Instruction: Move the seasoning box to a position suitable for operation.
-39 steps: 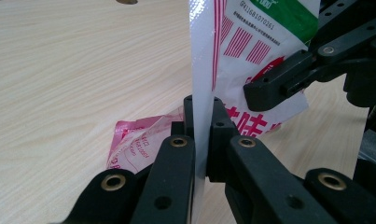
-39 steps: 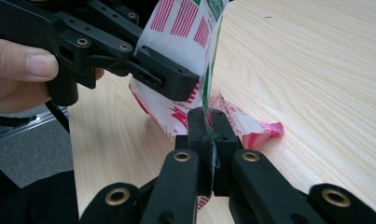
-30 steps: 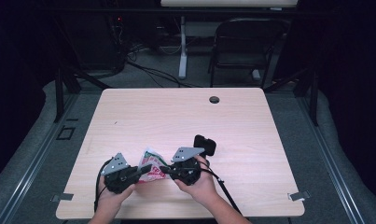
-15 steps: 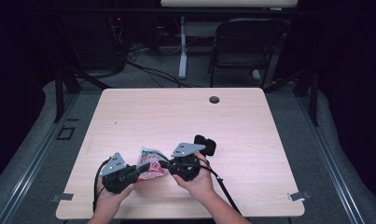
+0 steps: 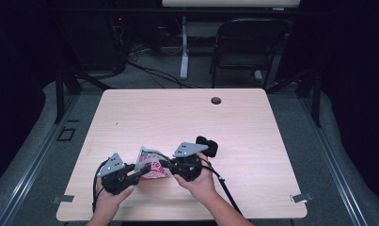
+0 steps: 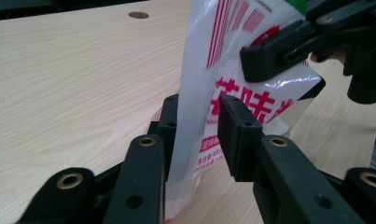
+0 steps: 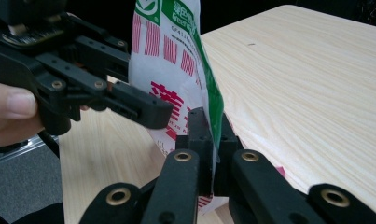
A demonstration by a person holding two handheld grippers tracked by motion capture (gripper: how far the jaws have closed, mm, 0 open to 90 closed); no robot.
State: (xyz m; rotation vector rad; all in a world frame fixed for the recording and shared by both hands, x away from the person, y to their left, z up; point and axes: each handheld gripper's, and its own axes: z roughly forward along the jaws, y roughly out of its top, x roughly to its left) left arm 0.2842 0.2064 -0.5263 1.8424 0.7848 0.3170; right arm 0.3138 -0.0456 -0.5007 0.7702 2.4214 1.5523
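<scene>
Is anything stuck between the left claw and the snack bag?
No, nothing is. The bag already stands between the left gripper's jaws, which have just been opening, so a gap shows beside the bag. The right gripper is clamped on the bag's other edge, holding it above the table.

I see a dim lab or recording room: a pale wooden bench (image 5: 253, 136) on grey carpet (image 5: 347, 155), tangled black cables (image 5: 145, 70) behind it, and a black folding metal chair (image 5: 246, 47).
</scene>
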